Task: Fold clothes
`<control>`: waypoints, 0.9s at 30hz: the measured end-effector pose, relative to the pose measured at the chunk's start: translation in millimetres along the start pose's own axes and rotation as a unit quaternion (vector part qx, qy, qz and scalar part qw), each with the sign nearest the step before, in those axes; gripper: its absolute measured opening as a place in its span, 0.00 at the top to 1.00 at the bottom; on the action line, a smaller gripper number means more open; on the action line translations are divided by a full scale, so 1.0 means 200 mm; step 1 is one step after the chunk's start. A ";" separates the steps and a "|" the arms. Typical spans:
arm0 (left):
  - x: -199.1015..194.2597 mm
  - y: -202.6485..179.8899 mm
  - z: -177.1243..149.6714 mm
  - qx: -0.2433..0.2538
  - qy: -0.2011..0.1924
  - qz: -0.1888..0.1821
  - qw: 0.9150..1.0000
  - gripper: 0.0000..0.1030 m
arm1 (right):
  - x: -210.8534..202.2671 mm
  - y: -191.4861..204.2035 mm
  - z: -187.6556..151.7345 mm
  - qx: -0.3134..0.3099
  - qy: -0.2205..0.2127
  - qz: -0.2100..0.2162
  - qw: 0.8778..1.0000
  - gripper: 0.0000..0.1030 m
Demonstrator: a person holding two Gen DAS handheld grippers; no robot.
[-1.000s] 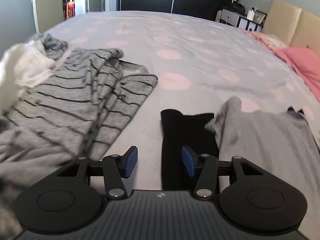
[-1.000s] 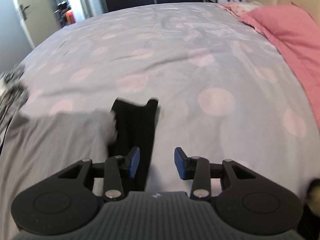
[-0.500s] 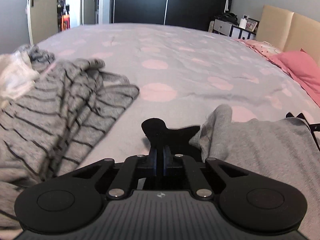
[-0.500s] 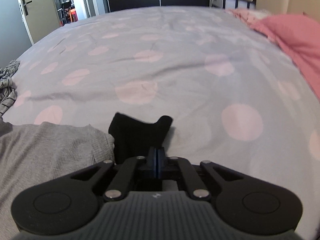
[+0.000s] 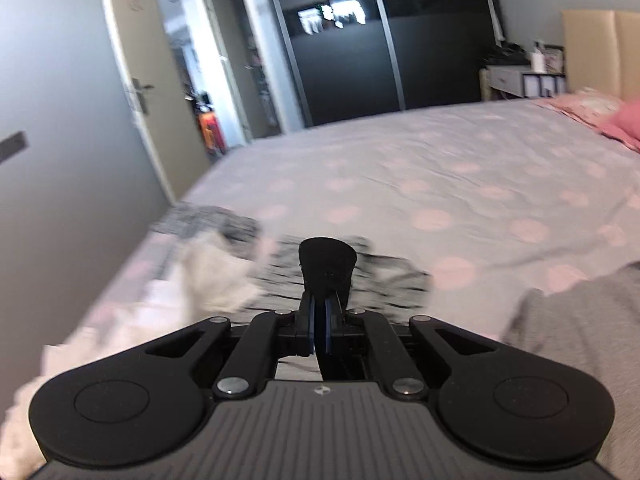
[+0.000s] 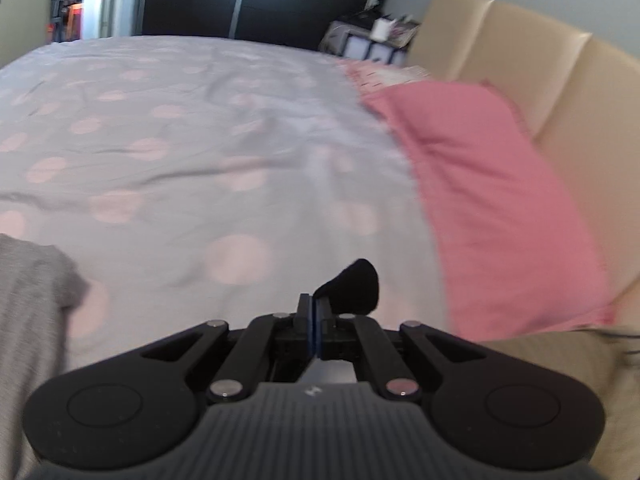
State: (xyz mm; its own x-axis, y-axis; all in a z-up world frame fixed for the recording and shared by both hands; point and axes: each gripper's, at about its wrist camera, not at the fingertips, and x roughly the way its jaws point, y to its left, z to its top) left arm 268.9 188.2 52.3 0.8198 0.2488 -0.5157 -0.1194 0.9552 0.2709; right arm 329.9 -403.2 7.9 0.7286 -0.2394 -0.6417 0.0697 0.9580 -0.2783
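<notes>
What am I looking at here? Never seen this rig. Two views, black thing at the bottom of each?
No robot: a person holds a two-finger gripper in each hand, each with a fisheye camera looking along its fingers. The black shape at the bottom is the gripper itself. In the left-wrist view, the left gripper is shut on a black garment; in the right-wrist view, the right gripper is shut on black fabric, probably the same piece. Below is a bed with a pink-dotted cover, a grey garment, a striped one, white cloth and a pink pillow.

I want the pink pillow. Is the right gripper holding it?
No, the right gripper is shut on black cloth; the pink pillow lies apart by the headboard.
</notes>
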 end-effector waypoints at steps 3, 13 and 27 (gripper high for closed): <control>-0.10 0.18 0.00 0.000 -0.001 0.041 0.999 0.97 | -0.11 -0.09 0.03 0.002 -0.024 -0.031 0.999 0.98; -0.16 0.54 -0.18 -0.043 0.088 0.128 0.987 0.93 | -0.24 -0.04 0.03 -0.036 -0.010 -0.068 0.997 0.66; -0.23 0.13 0.02 -0.038 0.008 -0.042 0.998 0.60 | -0.34 0.26 0.03 -0.023 -0.015 0.093 0.995 0.70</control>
State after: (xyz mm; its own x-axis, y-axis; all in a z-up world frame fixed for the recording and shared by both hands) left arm 229.1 201.3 86.3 0.8200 0.1701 -0.5464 -0.0940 0.9819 0.1647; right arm 288.4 -336.4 40.5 0.7464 -0.0528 -0.6634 -0.0996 0.9768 -0.1898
